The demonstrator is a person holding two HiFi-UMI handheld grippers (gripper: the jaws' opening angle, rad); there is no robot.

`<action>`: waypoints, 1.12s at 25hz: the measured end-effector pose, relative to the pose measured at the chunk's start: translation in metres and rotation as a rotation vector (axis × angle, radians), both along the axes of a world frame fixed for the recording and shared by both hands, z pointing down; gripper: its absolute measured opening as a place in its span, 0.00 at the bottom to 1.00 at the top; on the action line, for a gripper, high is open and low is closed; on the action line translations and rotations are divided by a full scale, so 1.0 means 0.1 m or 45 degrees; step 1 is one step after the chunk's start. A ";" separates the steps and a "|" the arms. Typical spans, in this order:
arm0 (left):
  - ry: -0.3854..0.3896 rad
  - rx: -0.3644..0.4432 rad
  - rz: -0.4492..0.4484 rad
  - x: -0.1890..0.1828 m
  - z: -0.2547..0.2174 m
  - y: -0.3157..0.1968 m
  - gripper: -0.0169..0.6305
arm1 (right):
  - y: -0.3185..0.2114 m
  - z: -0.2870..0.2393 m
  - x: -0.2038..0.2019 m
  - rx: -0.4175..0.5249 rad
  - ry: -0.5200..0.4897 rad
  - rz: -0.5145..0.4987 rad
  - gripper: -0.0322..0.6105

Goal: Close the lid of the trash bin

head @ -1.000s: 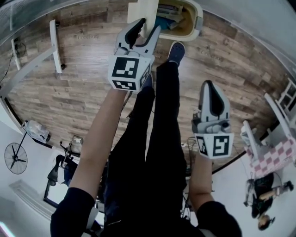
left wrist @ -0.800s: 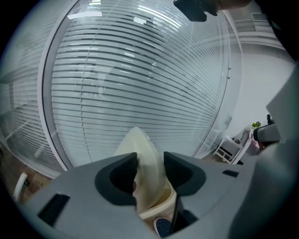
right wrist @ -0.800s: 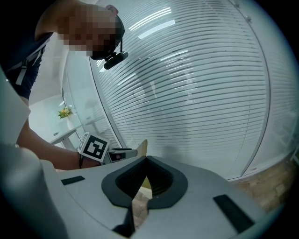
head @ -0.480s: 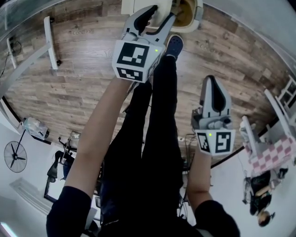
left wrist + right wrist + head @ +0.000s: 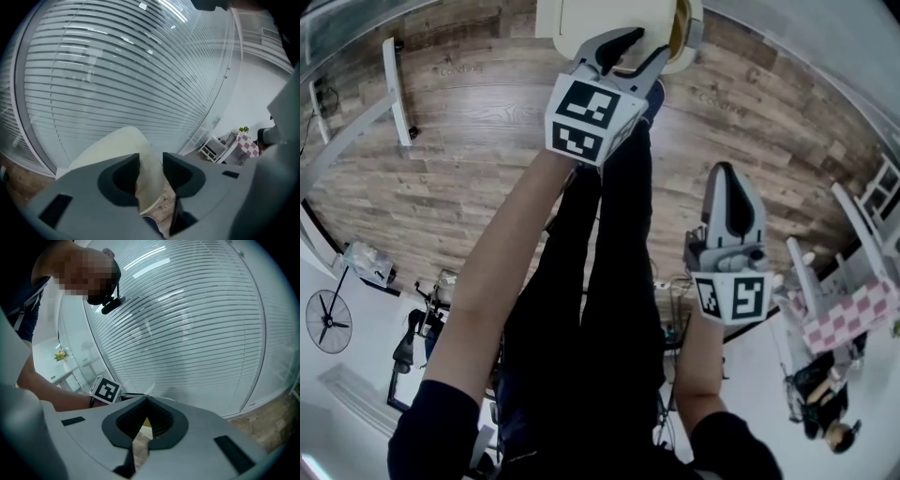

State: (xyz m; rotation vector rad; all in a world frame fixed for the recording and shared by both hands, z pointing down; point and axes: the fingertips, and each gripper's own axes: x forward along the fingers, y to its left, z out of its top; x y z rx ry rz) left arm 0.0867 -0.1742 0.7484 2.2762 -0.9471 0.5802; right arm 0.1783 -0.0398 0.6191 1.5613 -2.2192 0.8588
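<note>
The left gripper (image 5: 642, 47) has gone forward and down to the bin (image 5: 696, 37), and the lid (image 5: 591, 19), which stood up before, now lies over most of the bin. Only a thin strip of the inside shows on the right. The bin sits on the wood floor (image 5: 469, 141) at the top of the head view, just past the person's shoe (image 5: 656, 96). In the left gripper view, the left gripper (image 5: 151, 161) has its jaws partly apart; they have just been closing a little, and the edge of the lid (image 5: 117, 145) shows between them. I cannot tell if the pads press on it. The right gripper (image 5: 727, 173) hangs back by the person's side with its jaws together and nothing in them, and its own view (image 5: 146, 399) shows the same. I think the closing step is nearly done. The next move would be to bring the lid all the way down until it sits flat on the rim, then let go. The person's legs (image 5: 609, 281) are right below the left arm, and the shoe is close to the bin. A fan (image 5: 326, 322) and a white rack (image 5: 848, 281) stand well away and block nothing.
</note>
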 end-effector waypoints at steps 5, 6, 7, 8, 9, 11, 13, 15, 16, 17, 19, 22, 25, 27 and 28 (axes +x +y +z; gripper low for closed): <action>-0.044 -0.022 0.109 0.20 0.25 0.15 0.26 | 0.00 0.04 0.04 -0.012 -0.009 0.017 0.05; -0.051 -0.031 0.112 0.21 0.30 0.16 0.25 | -0.01 0.05 0.04 -0.011 -0.007 0.016 0.05; -0.061 -0.037 0.104 0.22 0.35 0.17 0.22 | 0.00 0.05 0.04 -0.012 -0.002 0.013 0.05; -0.070 -0.043 0.089 0.21 0.39 0.15 0.17 | 0.00 0.06 0.05 -0.015 0.006 0.010 0.05; -0.075 -0.052 0.073 0.21 0.43 0.13 0.13 | 0.01 0.07 0.06 -0.017 0.018 0.006 0.05; -0.075 -0.080 0.060 0.21 0.50 0.09 0.12 | 0.01 0.09 0.08 -0.018 0.030 0.001 0.05; -0.087 -0.097 0.080 0.25 0.58 0.09 0.12 | 0.02 0.11 0.11 -0.024 0.028 0.007 0.05; -0.112 -0.101 0.113 0.29 0.66 0.10 0.12 | 0.04 0.14 0.14 -0.035 0.039 0.011 0.05; -0.122 -0.103 0.126 0.31 0.70 0.11 0.12 | 0.04 0.15 0.15 -0.037 0.049 0.011 0.05; -0.129 -0.110 0.135 0.33 0.73 0.12 0.11 | 0.05 0.15 0.16 -0.037 0.057 0.011 0.05; -0.133 -0.138 0.140 0.36 0.81 0.13 0.11 | 0.04 0.16 0.17 -0.041 0.054 0.016 0.05; -0.134 -0.191 0.133 0.39 0.95 0.12 0.11 | 0.02 0.21 0.18 -0.048 0.040 0.025 0.05; -0.152 -0.244 0.136 0.42 1.08 0.13 0.11 | 0.02 0.25 0.21 -0.061 0.037 0.034 0.05; -0.180 -0.261 0.152 0.43 1.16 0.14 0.11 | 0.01 0.26 0.23 -0.065 0.036 0.040 0.05; -0.195 -0.266 0.160 0.44 1.20 0.14 0.11 | 0.01 0.27 0.25 -0.066 0.037 0.042 0.05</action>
